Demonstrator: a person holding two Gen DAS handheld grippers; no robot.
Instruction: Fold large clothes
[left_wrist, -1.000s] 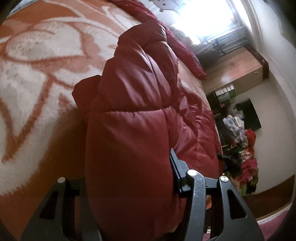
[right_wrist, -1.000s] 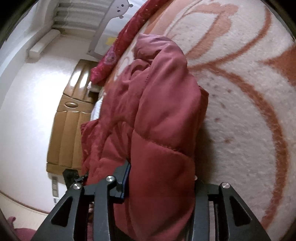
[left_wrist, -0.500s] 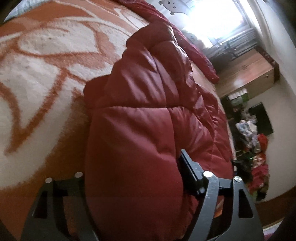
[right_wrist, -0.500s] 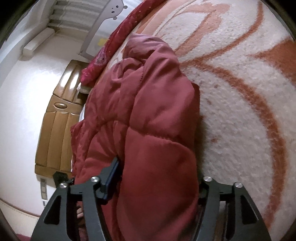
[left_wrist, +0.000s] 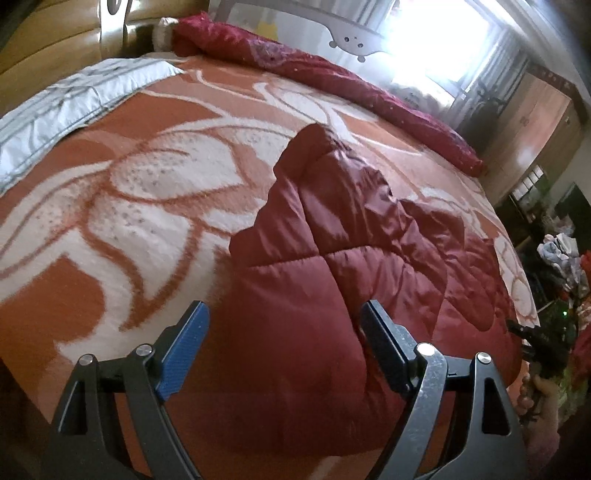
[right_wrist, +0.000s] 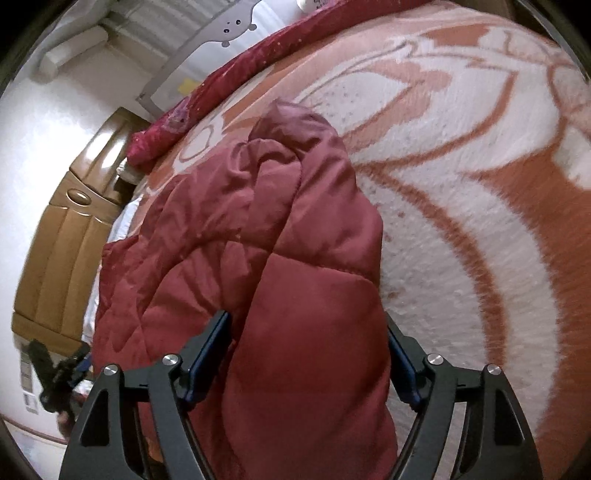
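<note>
A dark red quilted puffer jacket (left_wrist: 351, 258) lies folded on the orange and white patterned bedspread (left_wrist: 129, 192). My left gripper (left_wrist: 284, 332) is open, its jaws wide apart above the jacket's near end, holding nothing. In the right wrist view the jacket (right_wrist: 280, 258) runs away from me over the bedspread (right_wrist: 461, 221). My right gripper (right_wrist: 306, 347) stands open with a jaw on either side of the jacket's thick near fold; whether the pads touch the cloth I cannot tell.
A rolled red blanket (left_wrist: 332, 70) lies along the bed's far side, with a grey-white pillow (left_wrist: 66, 99) at the head. A wooden wardrobe (left_wrist: 535, 122) and a clothes pile (left_wrist: 569, 266) stand to the right. The other gripper (right_wrist: 55, 369) shows at lower left.
My left gripper has opened, let go of the jacket and pulled back and up. My right gripper's jaws have spread wider. The jacket has settled lower onto the bed.
</note>
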